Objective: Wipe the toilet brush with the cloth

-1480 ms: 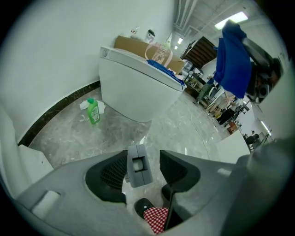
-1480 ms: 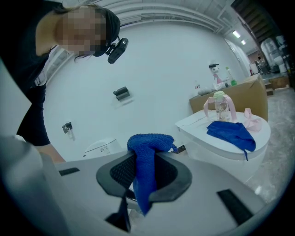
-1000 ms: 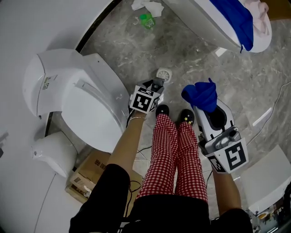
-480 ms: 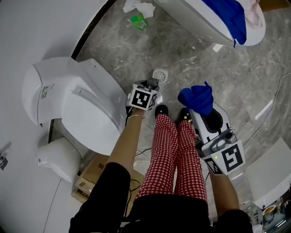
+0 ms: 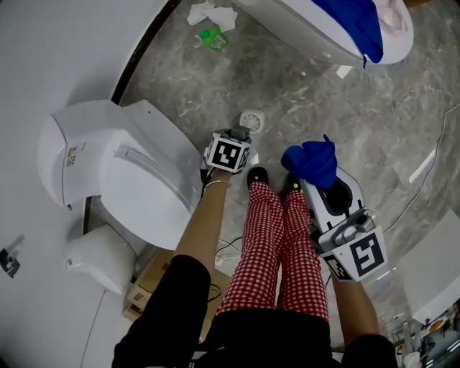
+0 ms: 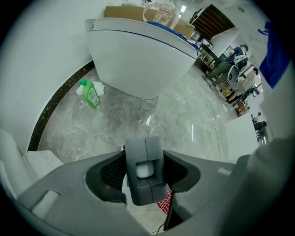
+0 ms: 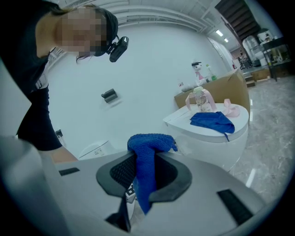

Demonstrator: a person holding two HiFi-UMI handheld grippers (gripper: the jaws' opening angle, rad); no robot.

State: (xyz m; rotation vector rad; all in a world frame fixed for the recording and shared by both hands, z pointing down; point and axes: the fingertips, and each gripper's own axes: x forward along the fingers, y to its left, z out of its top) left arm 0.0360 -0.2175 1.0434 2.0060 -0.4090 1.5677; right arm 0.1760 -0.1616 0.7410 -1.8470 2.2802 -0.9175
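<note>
Blue cloth pinched in right gripper fingers, left gripper fingers clamped on white brush handle, toilet label illegible

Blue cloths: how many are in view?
2. One blue cloth is pinched in the right gripper; the second cloth lies on the white fixture at the head view's top right. Others may be hidden.

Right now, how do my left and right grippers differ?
The left gripper is shut on a small white rounded piece, perhaps the brush handle; the right gripper is shut on the blue cloth, which bunches above its jaws. The left gripper sits beside the toilet; the right gripper by the person's right leg. Both are closed and loaded.
</note>
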